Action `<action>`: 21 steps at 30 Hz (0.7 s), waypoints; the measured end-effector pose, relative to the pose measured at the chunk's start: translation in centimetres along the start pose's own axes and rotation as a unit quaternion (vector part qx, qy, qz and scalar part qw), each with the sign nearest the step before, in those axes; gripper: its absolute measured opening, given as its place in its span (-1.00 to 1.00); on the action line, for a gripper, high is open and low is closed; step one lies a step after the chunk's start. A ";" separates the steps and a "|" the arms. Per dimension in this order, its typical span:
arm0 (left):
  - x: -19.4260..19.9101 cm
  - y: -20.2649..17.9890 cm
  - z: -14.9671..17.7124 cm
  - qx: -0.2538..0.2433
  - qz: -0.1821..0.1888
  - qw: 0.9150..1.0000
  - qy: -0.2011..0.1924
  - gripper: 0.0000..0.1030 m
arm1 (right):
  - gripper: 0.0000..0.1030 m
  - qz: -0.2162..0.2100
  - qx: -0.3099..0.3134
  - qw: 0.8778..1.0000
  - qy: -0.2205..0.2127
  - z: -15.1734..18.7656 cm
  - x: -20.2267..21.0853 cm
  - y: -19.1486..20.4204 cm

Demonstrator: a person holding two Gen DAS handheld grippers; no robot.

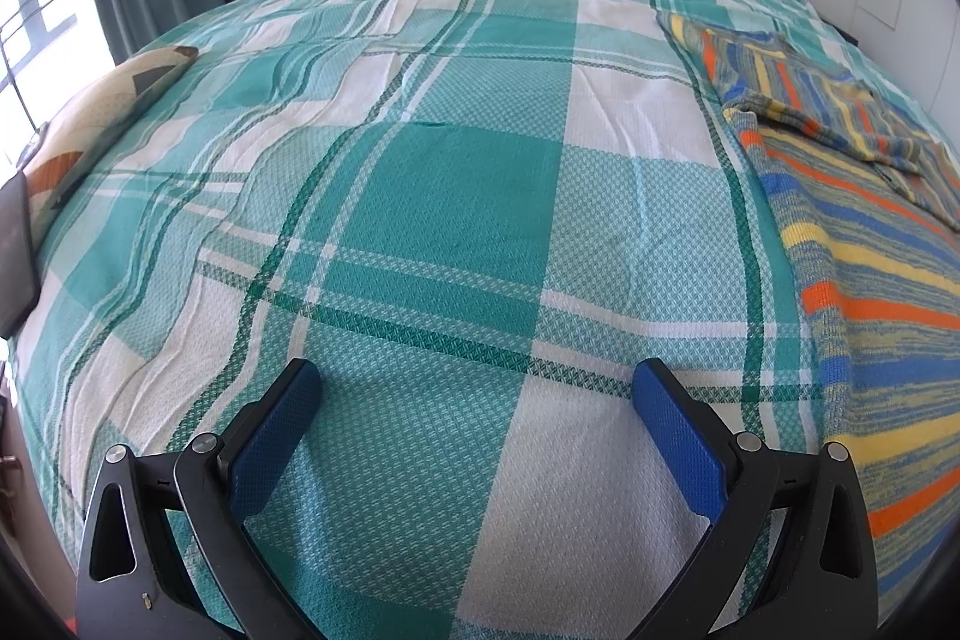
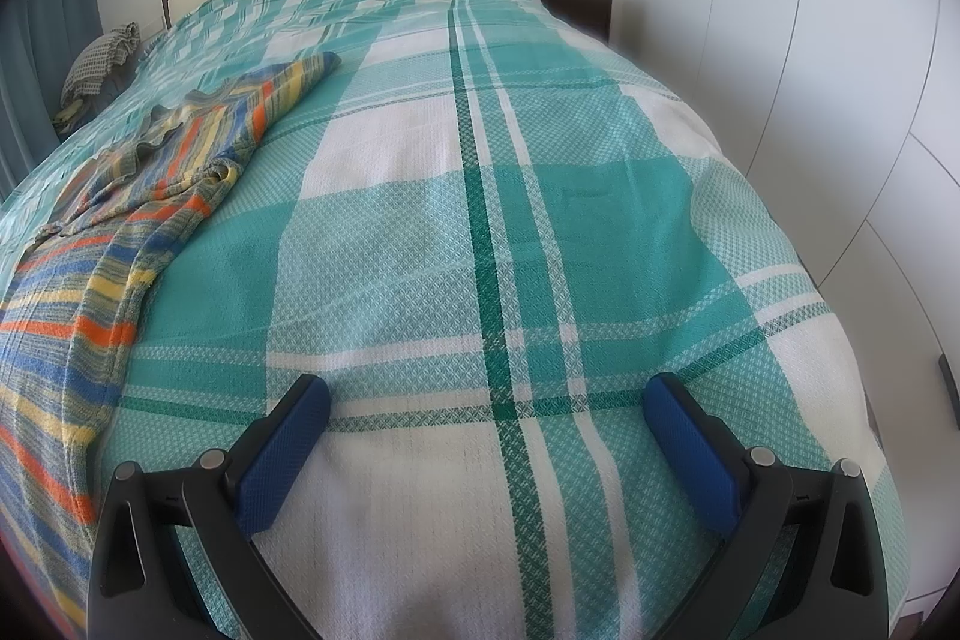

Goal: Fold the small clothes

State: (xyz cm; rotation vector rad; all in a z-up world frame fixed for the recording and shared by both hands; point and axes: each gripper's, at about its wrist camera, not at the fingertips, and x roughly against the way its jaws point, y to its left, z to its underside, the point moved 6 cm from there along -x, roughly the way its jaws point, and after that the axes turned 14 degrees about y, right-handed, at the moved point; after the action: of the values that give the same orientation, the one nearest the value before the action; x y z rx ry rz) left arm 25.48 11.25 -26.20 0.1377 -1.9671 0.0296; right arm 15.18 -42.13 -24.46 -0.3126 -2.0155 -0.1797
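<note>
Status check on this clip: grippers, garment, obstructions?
Left gripper open, empty. Right gripper open, empty. Striped knit garment between them on plaid bedspread, untouched. No obstruction seen.

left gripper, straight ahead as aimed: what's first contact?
Likely the green plaid bedspread itself. The open left gripper points along bare cover; the striped knit garment lies off to its right, outside that line. Depth is unclear.

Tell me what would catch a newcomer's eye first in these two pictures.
The striped sweater stands out, bright orange, yellow and blue, lying spread on the bed between the two views. Under it the green-and-white checked bedspread fills nearly everything. Both the left gripper and right gripper hang open over bare bedspread.
</note>
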 end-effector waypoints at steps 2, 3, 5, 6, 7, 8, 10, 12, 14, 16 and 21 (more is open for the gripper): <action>0.0 0.0 -0.1 0.000 0.000 1.000 -0.001 0.99 | 0.99 0.000 0.000 1.000 0.000 0.0 0.0 0.0; 0.0 0.1 -0.2 0.000 0.000 1.000 -0.001 0.99 | 0.99 0.000 0.000 1.000 0.000 0.0 0.0 0.0; 0.0 0.1 -0.1 0.000 0.000 1.000 -0.001 0.99 | 0.99 0.000 0.000 1.000 0.000 0.0 0.0 0.0; 0.0 0.1 -0.1 0.000 0.000 1.000 -0.001 0.99 | 0.99 0.000 0.000 1.000 0.000 0.0 0.0 0.0; 0.0 0.0 0.0 0.000 -0.001 1.000 -0.001 0.99 | 0.99 0.000 0.000 1.000 0.000 0.0 0.0 0.0; 0.0 0.0 0.0 0.000 -0.001 1.000 -0.001 0.99 | 0.99 0.000 0.000 1.000 0.000 0.0 0.0 0.0; 0.0 0.1 -0.1 0.000 -0.001 1.000 -0.002 0.99 | 0.99 0.000 0.000 1.000 0.000 0.0 0.0 0.0; 0.0 0.1 -0.1 0.000 -0.001 1.000 -0.002 0.99 | 0.99 0.000 0.000 1.000 0.000 0.0 0.0 0.0; 0.0 0.1 -0.1 0.000 -0.001 1.000 -0.002 0.99 | 0.99 0.000 0.000 1.000 0.000 0.0 0.0 0.0; 0.0 0.1 0.0 0.000 -0.001 1.000 -0.002 0.99 | 0.99 0.000 0.000 1.000 0.000 0.0 0.0 0.0; 0.0 0.0 0.0 0.000 -0.001 1.000 -0.003 0.99 | 0.99 0.000 0.000 1.000 0.000 0.0 0.0 0.0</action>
State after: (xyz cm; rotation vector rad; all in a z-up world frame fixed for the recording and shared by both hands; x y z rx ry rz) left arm 25.51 11.29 -26.16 0.1411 -1.9724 0.0279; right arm 15.18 -42.15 -24.49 -0.3128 -2.0156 -0.1804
